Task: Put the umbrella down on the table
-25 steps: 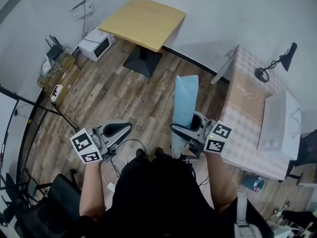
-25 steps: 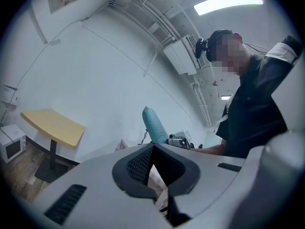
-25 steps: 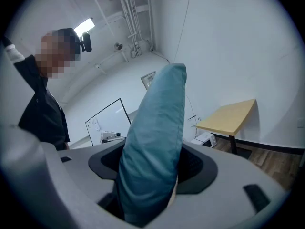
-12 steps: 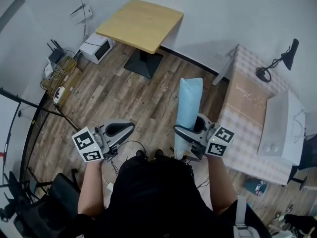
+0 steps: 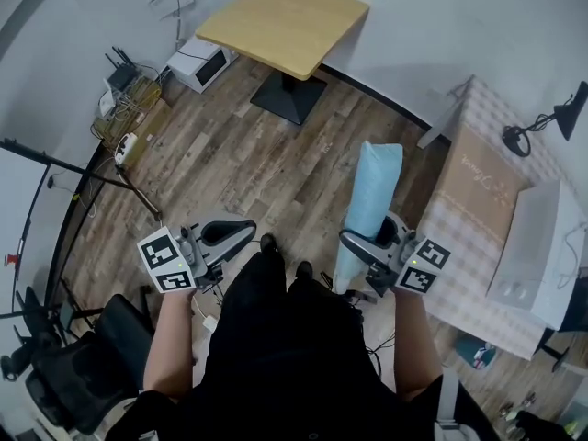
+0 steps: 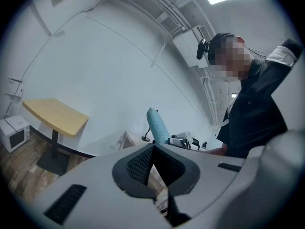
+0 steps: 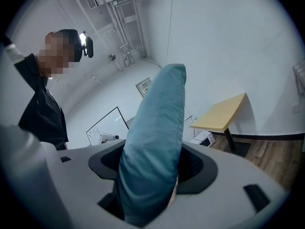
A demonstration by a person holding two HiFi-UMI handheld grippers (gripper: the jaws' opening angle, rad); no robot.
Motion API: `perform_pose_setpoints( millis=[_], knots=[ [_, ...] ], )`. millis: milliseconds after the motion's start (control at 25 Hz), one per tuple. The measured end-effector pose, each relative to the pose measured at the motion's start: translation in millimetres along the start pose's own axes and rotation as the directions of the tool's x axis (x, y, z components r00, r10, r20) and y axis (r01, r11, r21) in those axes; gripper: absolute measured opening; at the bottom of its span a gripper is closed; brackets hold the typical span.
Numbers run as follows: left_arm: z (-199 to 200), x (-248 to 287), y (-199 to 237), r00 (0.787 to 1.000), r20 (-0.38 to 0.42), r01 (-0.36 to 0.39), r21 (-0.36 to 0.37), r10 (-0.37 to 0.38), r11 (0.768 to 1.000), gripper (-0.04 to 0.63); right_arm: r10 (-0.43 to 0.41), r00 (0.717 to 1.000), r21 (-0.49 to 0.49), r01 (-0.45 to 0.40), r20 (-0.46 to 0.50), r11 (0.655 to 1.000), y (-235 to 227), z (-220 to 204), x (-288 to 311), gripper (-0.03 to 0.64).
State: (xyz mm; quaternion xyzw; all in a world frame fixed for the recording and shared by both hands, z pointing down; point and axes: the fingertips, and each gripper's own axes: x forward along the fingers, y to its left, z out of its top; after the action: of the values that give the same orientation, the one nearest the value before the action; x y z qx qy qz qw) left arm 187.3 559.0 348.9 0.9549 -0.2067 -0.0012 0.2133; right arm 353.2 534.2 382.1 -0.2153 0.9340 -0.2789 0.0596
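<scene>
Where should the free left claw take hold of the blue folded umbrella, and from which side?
Probably the upper half of the umbrella, above the right claw, coming from its left side. It stands nearly upright, a slim sleeve, and that stretch is bare and faces the left claw.

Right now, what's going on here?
A person stands with a gripper in each hand. The right gripper is shut on a folded light-blue umbrella, held roughly upright above the wood floor. The left gripper is shut and empty. The umbrella is not on a table yet: a cloth-covered table stands at the person's right, a wooden table ahead.
</scene>
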Motion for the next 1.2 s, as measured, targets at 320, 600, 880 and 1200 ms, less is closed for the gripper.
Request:
perform_pose_setpoints(
  millis=[320,600,880,1200],
  knots=[
    [1,7,43,1.000,0.003,0.004,-0.040,-0.004,0.999,0.011,-0.043,0.999,0.008,0.043,0.016,0.999,-41,26,15,0.316],
    [22,10,118,0.999,0.040,0.013,-0.077,-0.010,0.997,0.011,-0.076,0.997,-0.020,0.075,-0.034,0.997,-90,56,67,0.316],
    [62,-1,209,0.995,0.103,0.027,-0.107,-0.015,0.994,0.011,-0.084,0.991,-0.052,0.079,-0.105,0.996,-127,92,150,0.316],
    [89,-8,275,0.992,0.125,0.036,-0.108,-0.023,0.993,0.011,-0.064,0.994,-0.025,0.062,-0.092,0.998,-151,117,214,0.316]
  ],
)
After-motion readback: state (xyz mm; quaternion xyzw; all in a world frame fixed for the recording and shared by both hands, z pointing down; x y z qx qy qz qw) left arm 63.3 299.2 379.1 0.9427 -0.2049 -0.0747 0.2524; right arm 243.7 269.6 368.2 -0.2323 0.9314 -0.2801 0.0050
